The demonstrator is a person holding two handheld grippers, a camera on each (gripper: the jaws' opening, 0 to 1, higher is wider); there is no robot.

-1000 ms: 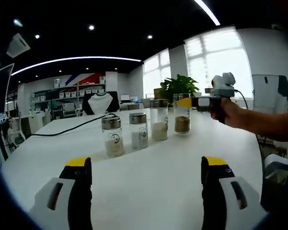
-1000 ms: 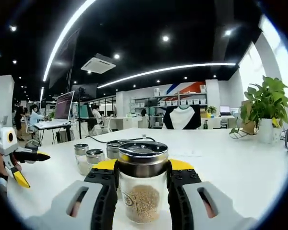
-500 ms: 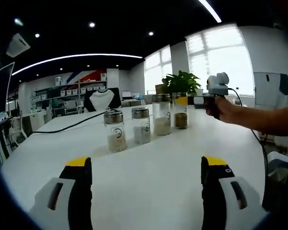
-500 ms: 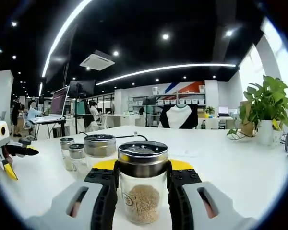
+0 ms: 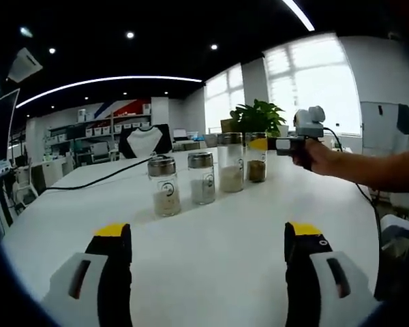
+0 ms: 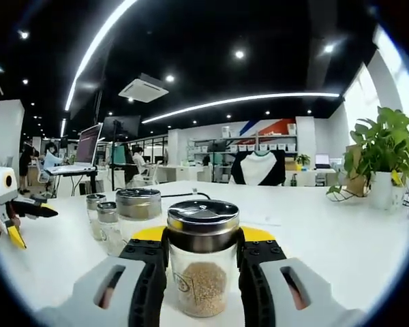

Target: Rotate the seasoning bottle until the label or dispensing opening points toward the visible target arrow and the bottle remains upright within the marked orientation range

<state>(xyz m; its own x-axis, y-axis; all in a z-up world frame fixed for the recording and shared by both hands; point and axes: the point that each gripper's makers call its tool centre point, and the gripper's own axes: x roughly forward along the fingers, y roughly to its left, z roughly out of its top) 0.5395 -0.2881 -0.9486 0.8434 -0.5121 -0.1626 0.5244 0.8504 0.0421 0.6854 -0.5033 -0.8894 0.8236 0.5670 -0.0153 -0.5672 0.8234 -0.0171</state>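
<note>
At lower centre the right gripper (image 6: 203, 253) pinches the seasoning bottle (image 6: 203, 262) upright, while the left gripper (image 5: 208, 246) stays spread low over the white table (image 5: 211, 231).

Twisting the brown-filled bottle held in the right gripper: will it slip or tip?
The seasoning bottle looks like smooth glass, so it may slip between the right gripper's pads. It is tall and narrow, so probably tippy. Only partly filled, it is likely light.
</note>
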